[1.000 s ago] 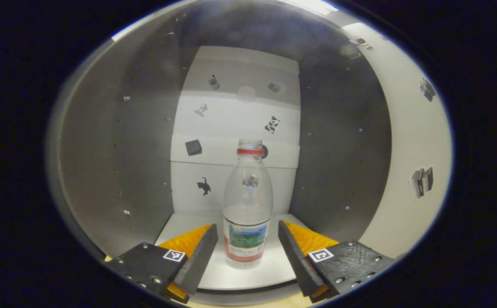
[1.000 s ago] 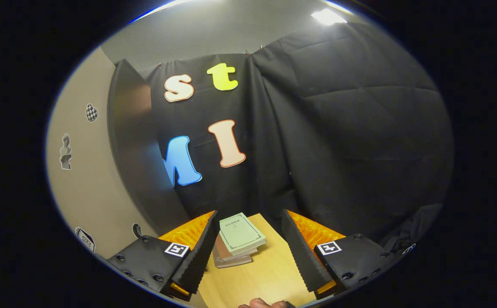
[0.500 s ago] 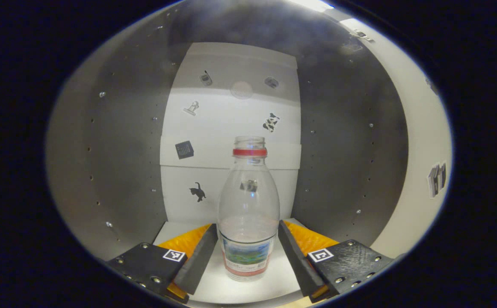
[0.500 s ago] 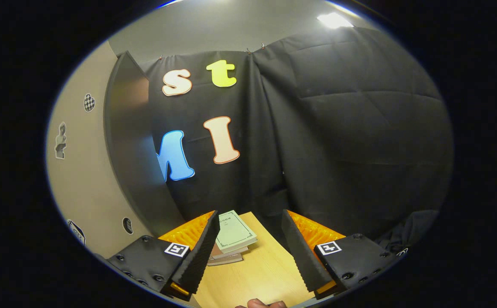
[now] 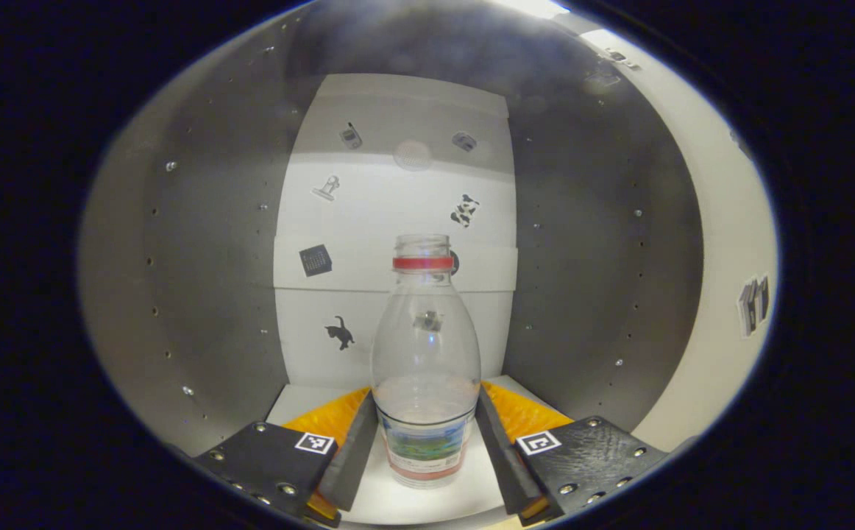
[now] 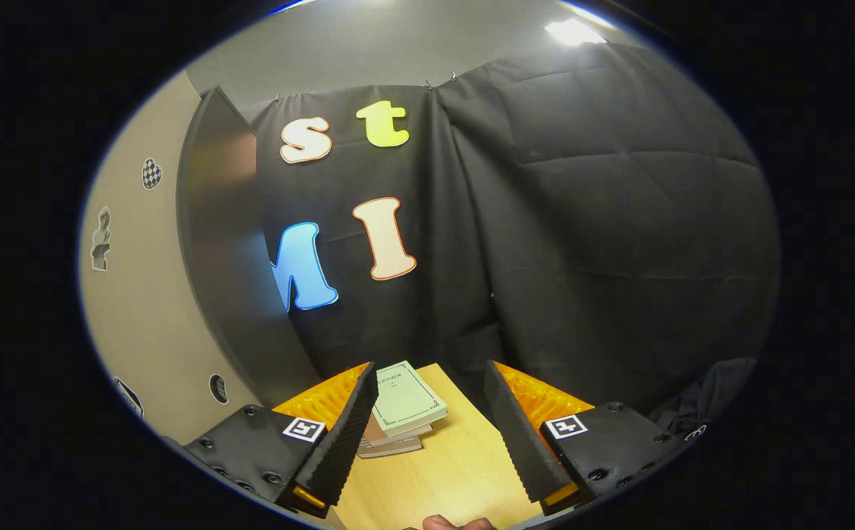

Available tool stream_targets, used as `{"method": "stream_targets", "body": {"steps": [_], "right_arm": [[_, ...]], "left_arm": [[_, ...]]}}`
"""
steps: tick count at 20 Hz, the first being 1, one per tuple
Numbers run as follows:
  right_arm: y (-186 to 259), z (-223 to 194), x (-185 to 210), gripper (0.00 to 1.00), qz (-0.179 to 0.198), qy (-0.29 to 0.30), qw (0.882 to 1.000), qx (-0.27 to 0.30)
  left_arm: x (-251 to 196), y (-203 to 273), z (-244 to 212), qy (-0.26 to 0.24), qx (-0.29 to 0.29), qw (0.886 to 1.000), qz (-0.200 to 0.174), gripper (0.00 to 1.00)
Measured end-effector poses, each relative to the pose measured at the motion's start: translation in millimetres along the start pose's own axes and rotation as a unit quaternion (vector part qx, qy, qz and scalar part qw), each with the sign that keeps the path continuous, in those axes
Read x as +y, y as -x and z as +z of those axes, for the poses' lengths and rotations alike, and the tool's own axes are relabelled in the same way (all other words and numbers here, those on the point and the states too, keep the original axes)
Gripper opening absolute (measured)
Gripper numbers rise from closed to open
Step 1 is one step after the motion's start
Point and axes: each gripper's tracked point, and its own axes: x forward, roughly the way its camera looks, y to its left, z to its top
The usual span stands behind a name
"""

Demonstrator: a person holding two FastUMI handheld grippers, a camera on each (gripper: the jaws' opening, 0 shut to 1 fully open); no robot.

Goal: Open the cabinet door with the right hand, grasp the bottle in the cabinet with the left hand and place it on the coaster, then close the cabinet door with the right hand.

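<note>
A clear plastic bottle (image 5: 426, 353) with a red neck ring and a picture label stands upright, uncapped, on the white floor of the open cabinet (image 5: 207, 280). My left gripper (image 5: 427, 397) reaches into the cabinet, and both its fingers press on the bottle's lower body at the label's top edge. In the right gripper view, my right gripper (image 6: 429, 368) is open and holds nothing, hovering above the wooden table (image 6: 457, 471). A grey panel (image 6: 218, 243), which looks like the swung-out cabinet door, rises to its left.
Grey cabinet side walls stand close on both sides of the bottle, with a white sticker-dotted back panel (image 5: 398, 199) behind. A cream panel with stickers (image 5: 722, 280) lies to the right. A stack of books (image 6: 404, 403) rests on the table. A fingertip (image 6: 446, 523) shows at the bottom edge.
My left gripper went deeper into the cabinet around the bottle, and its fingers narrowed from wide apart to touching the bottle's sides. The right gripper barely shifted.
</note>
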Motion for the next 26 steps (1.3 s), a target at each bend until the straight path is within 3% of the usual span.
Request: {"method": "stream_targets", "body": {"steps": [6, 10, 11, 13, 14, 15, 16, 18, 19, 25, 26], "right_arm": [[1, 9, -6, 0.93, -0.004, 0.007, 1.0, -0.008], [11, 15, -8, 0.93, -0.007, -0.005, 1.0, -0.026], [14, 15, -7, 0.85, -0.006, -0.011, 1.0, -0.026], [20, 14, -5, 0.85, -0.005, -0.022, 0.999, -0.027], [23, 14, -4, 0.93, -0.003, -0.029, 0.999, -0.028], [26, 13, 0, 0.93, 0.003, -0.04, 0.999, -0.026], [29, 14, 9, 0.85, 0.019, -0.056, 0.998, -0.023], [36, 16, 24, 0.86, 0.045, -0.074, 0.996, -0.026], [38, 17, 21, 0.93, 0.042, -0.072, 0.996, -0.032], [59, 11, 41, 0.93, 0.04, -0.025, 0.998, -0.041], [62, 9, 45, 0.85, 0.04, -0.026, 0.998, -0.042]], "left_arm": [[-4, 30, 26, -0.031, -0.018, 0.999, -0.021, 0.76], [2, 77, 44, -0.026, -0.035, 0.999, -0.031, 0.73], [5, 90, 47, -0.022, -0.037, 0.999, -0.032, 0.73], [14, 118, 47, -0.021, -0.039, 0.999, -0.031, 0.73], [21, 132, 48, -0.024, -0.042, 0.998, -0.028, 0.73], [29, 146, 48, -0.027, -0.044, 0.998, -0.022, 0.73], [40, 158, 45, -0.027, -0.043, 0.999, -0.012, 0.73], [60, 186, 33, -0.017, -0.034, 0.999, 0.003, 0.75], [70, 199, 26, -0.013, -0.03, 0.999, 0.013, 0.73], [142, 276, -34, -0.01, -0.018, 0.996, 0.084, 0.72], [154, 289, -49, -0.007, -0.016, 0.995, 0.095, 0.72]]}}
